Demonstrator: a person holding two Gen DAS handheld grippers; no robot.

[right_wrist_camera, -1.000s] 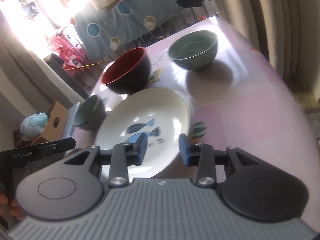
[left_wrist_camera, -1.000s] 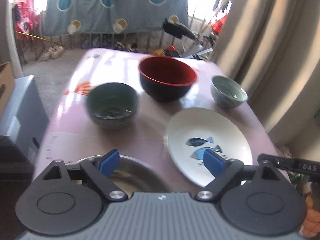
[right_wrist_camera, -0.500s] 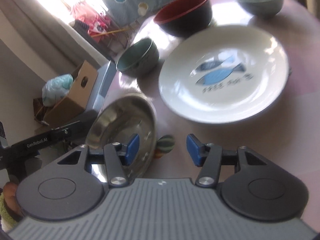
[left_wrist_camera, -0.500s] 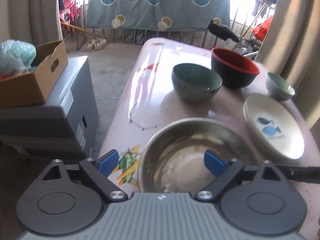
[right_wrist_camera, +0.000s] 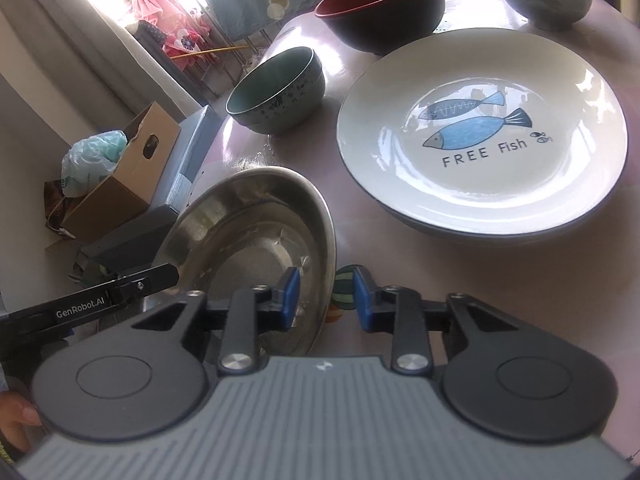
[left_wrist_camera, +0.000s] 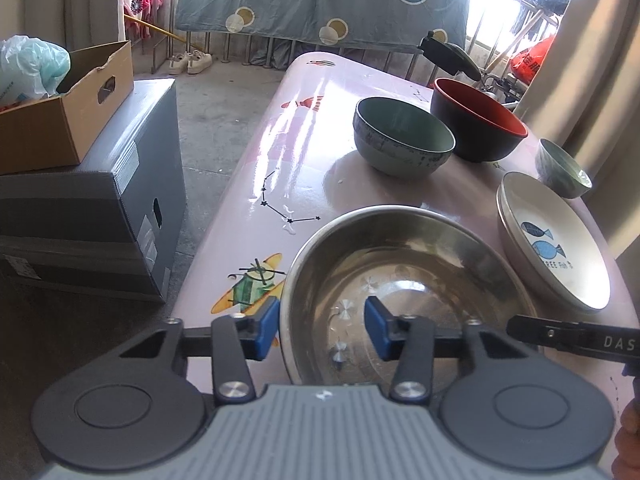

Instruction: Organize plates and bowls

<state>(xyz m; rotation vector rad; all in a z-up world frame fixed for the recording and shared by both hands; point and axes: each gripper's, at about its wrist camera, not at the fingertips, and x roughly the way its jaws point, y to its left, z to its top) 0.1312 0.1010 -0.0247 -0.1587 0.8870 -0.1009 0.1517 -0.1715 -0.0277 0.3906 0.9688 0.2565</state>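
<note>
- In your left wrist view, far left, a cardboard box (left_wrist_camera: 68, 108) sits on a grey crate (left_wrist_camera: 92, 208); a pale plastic bag (left_wrist_camera: 32, 68) lies in the box.
- Lower centre on the pink table (left_wrist_camera: 280, 168), the steel bowl (left_wrist_camera: 400, 280) holds nothing but reflections.
- Above it stands the speckled green bowl (left_wrist_camera: 404, 140), empty as far as its inside shows, with the red-lined black bowl (left_wrist_camera: 476, 120) just beside it to the right.
- At the right edge, the fish plate (left_wrist_camera: 556, 240) is bare of food, and a small green bowl (left_wrist_camera: 562, 168) sits close behind it.
- Your left gripper (left_wrist_camera: 318, 328) straddles the steel bowl's near-left rim, one pad outside and one inside; the jaws are closing and the pads do not press on the rim.
- In your right wrist view, your right gripper (right_wrist_camera: 326, 300) straddles the same bowl's (right_wrist_camera: 256, 248) right rim at lower centre; its jaws are closing too, with a gap showing at the outer pad.
</note>
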